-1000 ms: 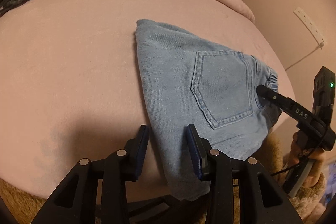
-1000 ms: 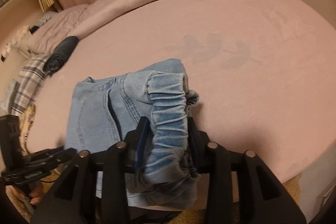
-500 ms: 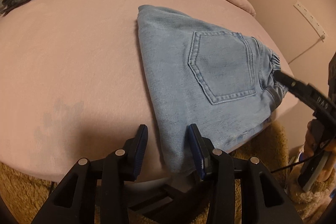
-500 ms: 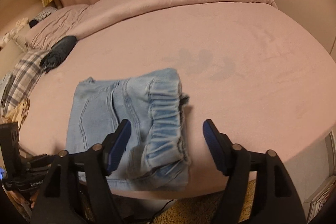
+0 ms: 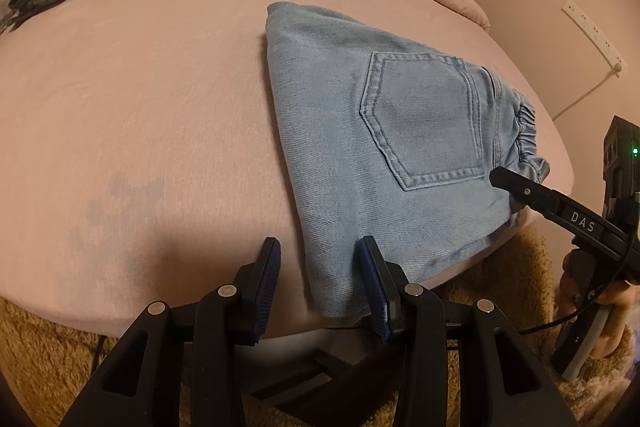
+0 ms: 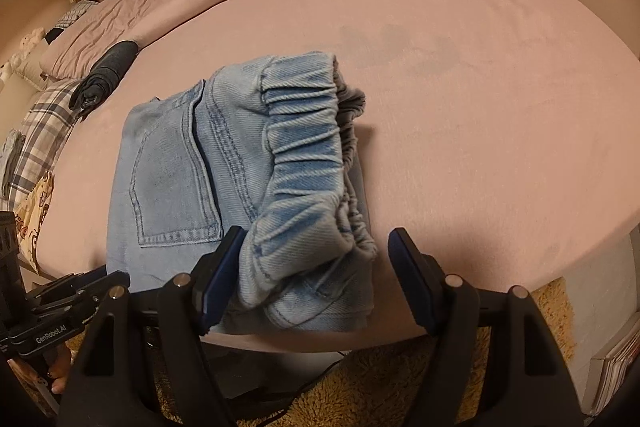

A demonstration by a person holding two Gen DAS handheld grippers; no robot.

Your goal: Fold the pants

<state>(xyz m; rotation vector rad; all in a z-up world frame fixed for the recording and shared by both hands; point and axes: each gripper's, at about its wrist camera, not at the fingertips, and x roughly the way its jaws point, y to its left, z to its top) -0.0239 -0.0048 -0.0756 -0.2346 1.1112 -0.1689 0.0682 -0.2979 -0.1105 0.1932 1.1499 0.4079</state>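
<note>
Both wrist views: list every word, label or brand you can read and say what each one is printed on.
"DAS" in white letters on the black finger arm of the right gripper, seen in the left wrist view.
"GenRobot.AI" in white on the black body of the left gripper, seen in the right wrist view.
The folded light blue denim pants show no readable label.
The yellow printed cloth at the bed's edge carries marks too blurred to read.

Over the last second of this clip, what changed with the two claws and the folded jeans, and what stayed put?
The right claw let go: a second ago it was shut on the elastic waistband of the folded light-blue denim pants; now it is open and pulled back toward the bed edge, straddling the bundle. The left claw stayed open at the pants' near corner. The pants stayed folded on the pink bedsheet.
</note>
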